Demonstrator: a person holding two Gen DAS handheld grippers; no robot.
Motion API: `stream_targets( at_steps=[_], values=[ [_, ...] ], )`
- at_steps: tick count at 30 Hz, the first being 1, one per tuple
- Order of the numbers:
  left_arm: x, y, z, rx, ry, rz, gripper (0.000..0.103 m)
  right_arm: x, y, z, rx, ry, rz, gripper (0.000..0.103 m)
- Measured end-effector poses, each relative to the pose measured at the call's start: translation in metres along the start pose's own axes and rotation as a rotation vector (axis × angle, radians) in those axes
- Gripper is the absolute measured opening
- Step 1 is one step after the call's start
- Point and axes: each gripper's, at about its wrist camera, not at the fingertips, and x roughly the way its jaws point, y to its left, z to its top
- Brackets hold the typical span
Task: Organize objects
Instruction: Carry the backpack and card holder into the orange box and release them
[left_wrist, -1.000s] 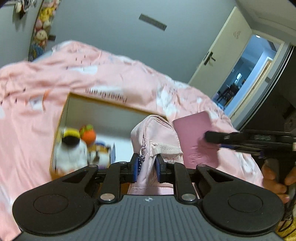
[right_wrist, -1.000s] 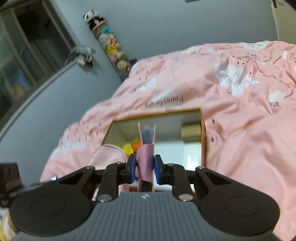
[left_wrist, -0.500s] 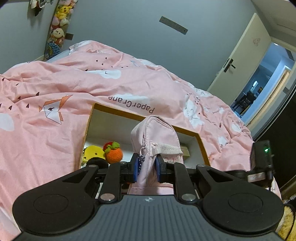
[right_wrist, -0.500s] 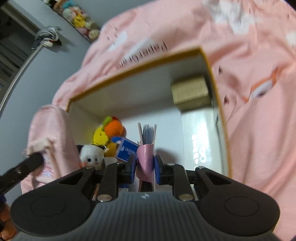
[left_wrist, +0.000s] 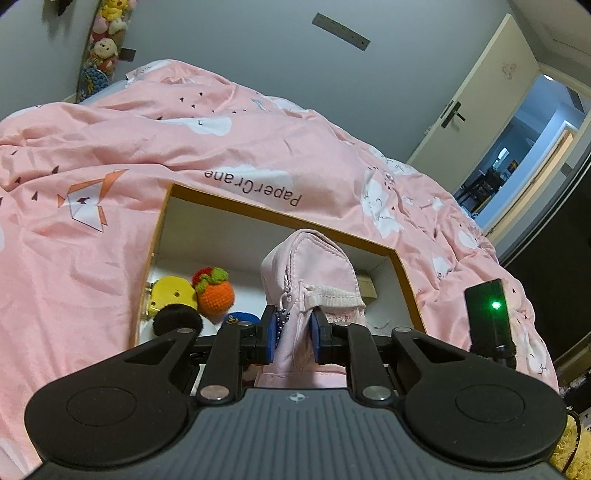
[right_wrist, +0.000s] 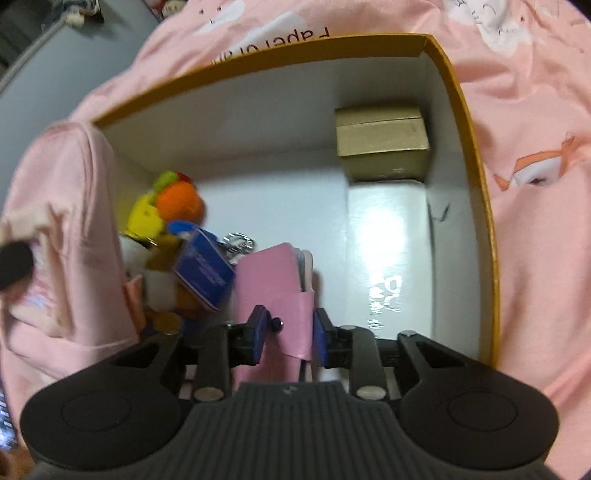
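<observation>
pink bedspread, grey walls | open box on bed | pink wallet long axis toward far wall | right gripper jaws just opening, wallet between | left gripper clamped on pink pouch

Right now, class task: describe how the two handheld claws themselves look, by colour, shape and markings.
Both look alike. The left claw and right claw have black linkage arms with silver pivot pins, blue pads on the fingertips, round black side discs and a ribbed dark grey body with a small white emblem.
</observation>
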Motion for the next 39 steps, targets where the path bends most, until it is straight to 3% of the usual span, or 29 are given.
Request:
stream_targets(
  at_steps=[6,10,12,14,16,22,30,35,39],
  values=[
    [0.003,-0.004,-0.001,-0.030,0.022,-0.017,0.021,-0.020,-0.002,-0.005,-0.016,-0.060,-0.017,0.040],
    [0.008,-0.011,-0.002,-0.033,0.044,-0.027,0.021,-0.056,0.000,-0.017,-0.028,-0.218,-0.048,0.042],
    [0.015,-0.015,-0.003,-0.051,0.065,-0.051,0.021,-0.075,0.002,-0.026,-0.052,-0.322,-0.124,0.052],
    [0.026,-0.021,-0.005,-0.071,0.094,-0.066,0.021,-0.091,0.003,-0.033,-0.076,-0.405,-0.201,0.053],
    [0.041,-0.025,-0.009,-0.087,0.126,-0.054,0.021,-0.101,-0.001,-0.038,-0.071,-0.446,-0.213,0.053],
    [0.080,-0.024,-0.023,-0.103,0.220,0.006,0.021,-0.107,-0.013,-0.043,-0.044,-0.472,-0.212,0.053],
    [0.101,-0.024,-0.033,-0.045,0.286,0.097,0.022,-0.095,-0.016,-0.049,-0.034,-0.469,-0.193,0.053],
    [0.106,-0.031,-0.036,0.032,0.305,0.176,0.029,-0.095,-0.018,-0.051,-0.027,-0.464,-0.195,0.054],
    [0.108,-0.045,-0.040,0.159,0.311,0.218,0.033,-0.095,-0.016,-0.054,-0.031,-0.459,-0.192,0.054]
  ],
)
